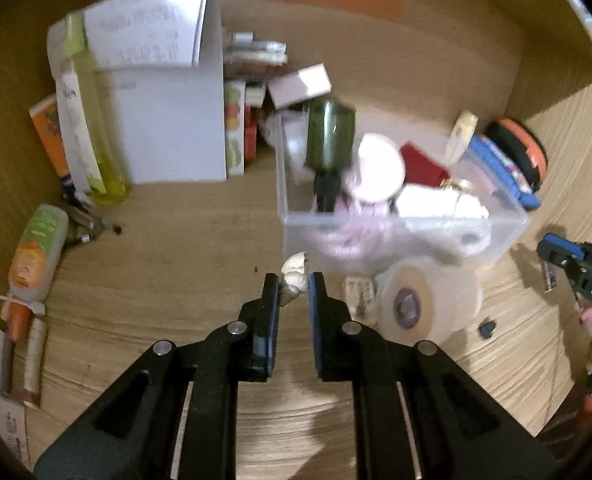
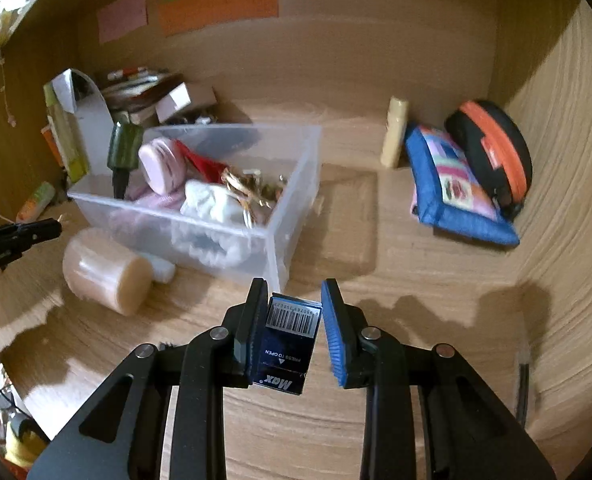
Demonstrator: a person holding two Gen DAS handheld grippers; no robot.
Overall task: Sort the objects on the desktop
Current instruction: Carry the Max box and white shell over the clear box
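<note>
A clear plastic bin (image 1: pixel 408 232) (image 2: pixel 291 184) stands on the wooden desk, holding a green bottle (image 1: pixel 330 140), a pink round case (image 2: pixel 161 164), a red item, gold clips and white cloth. My left gripper (image 1: pixel 292 284) is nearly closed around a small whitish shell-like object (image 1: pixel 296 276) just in front of the bin. My right gripper (image 2: pixel 293 300) holds a dark blue "Max" staple box (image 2: pixel 289 340) against its left finger; the right finger stands slightly off it. The right gripper also shows in the left wrist view (image 1: pixel 552 252).
A tape roll (image 1: pixel 420 300) (image 2: pixel 107 272) lies in front of the bin. A blue patchwork pouch (image 2: pixel 456 188), an orange-black case (image 2: pixel 496 152) and a cream tube (image 2: pixel 394 132) sit at the right. Books and papers (image 1: pixel 155 100) stand at the left, tubes (image 1: pixel 35 256) beside them.
</note>
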